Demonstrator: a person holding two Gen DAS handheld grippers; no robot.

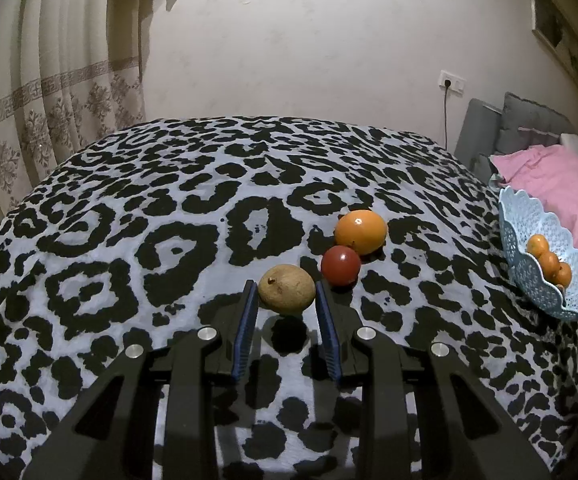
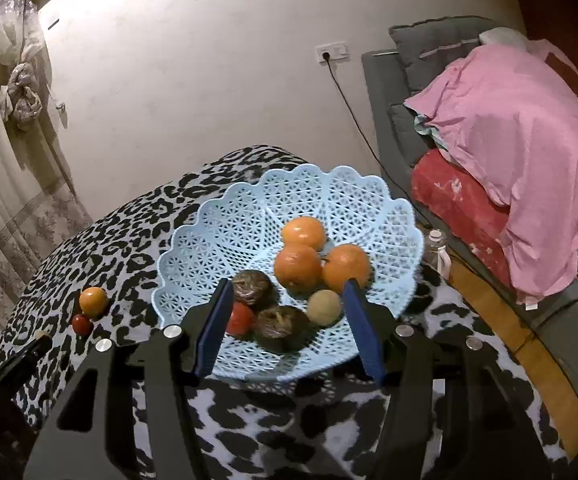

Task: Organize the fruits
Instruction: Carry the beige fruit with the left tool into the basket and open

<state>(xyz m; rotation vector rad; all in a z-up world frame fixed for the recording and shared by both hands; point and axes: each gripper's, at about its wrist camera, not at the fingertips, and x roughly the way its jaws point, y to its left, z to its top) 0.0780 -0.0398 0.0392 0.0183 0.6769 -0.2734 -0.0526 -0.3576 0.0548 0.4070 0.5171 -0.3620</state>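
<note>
In the left wrist view a brown round fruit point(image 1: 287, 289) lies on the leopard-print cloth point(image 1: 129, 240) between the tips of my left gripper point(image 1: 286, 290); the jaws stand open just beside it. Behind it lie a red fruit point(image 1: 340, 265) and a larger orange point(image 1: 360, 231). The light blue lattice basket point(image 1: 537, 280) sits at the right. In the right wrist view my right gripper point(image 2: 289, 288) is open and empty over the basket point(image 2: 225, 240), which holds three oranges point(image 2: 298, 266), two dark fruits point(image 2: 251, 286), a red one point(image 2: 240, 318) and a pale one point(image 2: 324, 307).
A wall and curtain point(image 1: 49, 100) stand behind the table. A grey sofa with a pink blanket point(image 2: 509, 152) and a red cushion point(image 2: 461, 208) is at the right. A power cord point(image 2: 353, 116) hangs from a wall socket. A small bottle point(image 2: 437, 248) stands behind the basket.
</note>
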